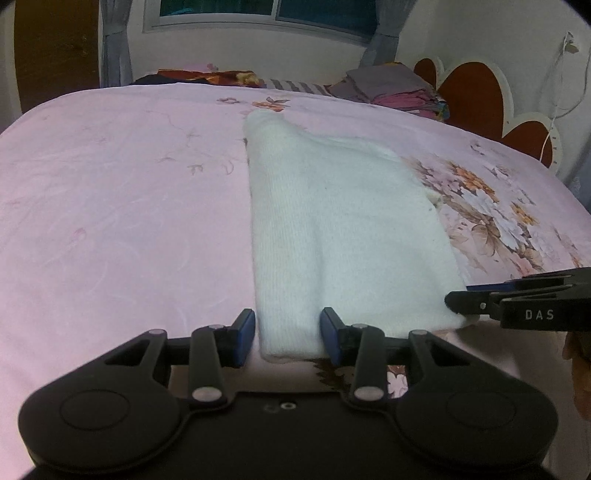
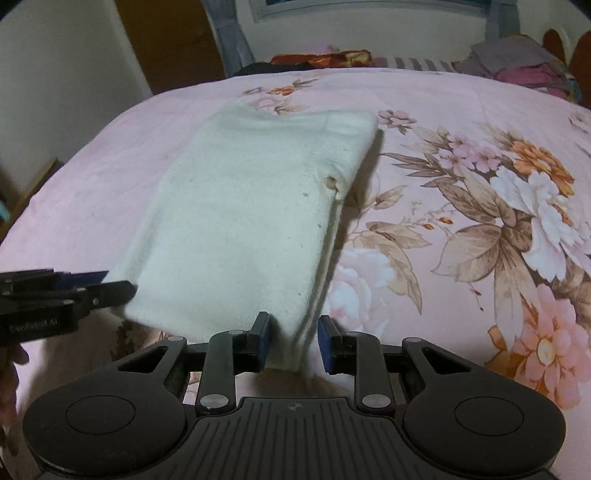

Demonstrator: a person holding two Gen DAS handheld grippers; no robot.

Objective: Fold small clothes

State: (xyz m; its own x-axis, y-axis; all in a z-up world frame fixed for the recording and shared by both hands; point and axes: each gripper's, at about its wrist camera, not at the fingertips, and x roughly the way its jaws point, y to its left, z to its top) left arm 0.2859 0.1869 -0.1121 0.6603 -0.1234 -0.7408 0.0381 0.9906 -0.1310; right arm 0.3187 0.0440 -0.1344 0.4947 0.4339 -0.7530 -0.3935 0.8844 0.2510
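The left gripper [image 1: 288, 338] has its jaws parted, with the near left corner of the white knit garment [image 1: 343, 236] lying between the blue pads [image 1: 244, 338]; a gap shows on the left side, so the cloth is not pinched. The right gripper [image 2: 293, 341] likewise has its jaws spread, the garment's near right edge hanging between them, touching the left pad and apart from the right one. In the left wrist view the right gripper [image 1: 476, 301] shows side-on at the cloth's right corner; in the right wrist view the left gripper [image 2: 107, 288] sits at the opposite corner.

The garment [image 2: 251, 221] lies folded into a long strip on the bed [image 1: 110, 206], its near end slightly raised off the sheet at the grippers, its far end flat. A small hole [image 2: 330, 181] shows near its right edge. The pink sheet carries a floral print [image 2: 517, 221] to the right of the cloth. At the far edge of the bed rests a stack of folded clothes [image 1: 391, 88], beside a headboard with red hearts [image 1: 472, 92]. A window [image 1: 266, 11] sits in the wall beyond.
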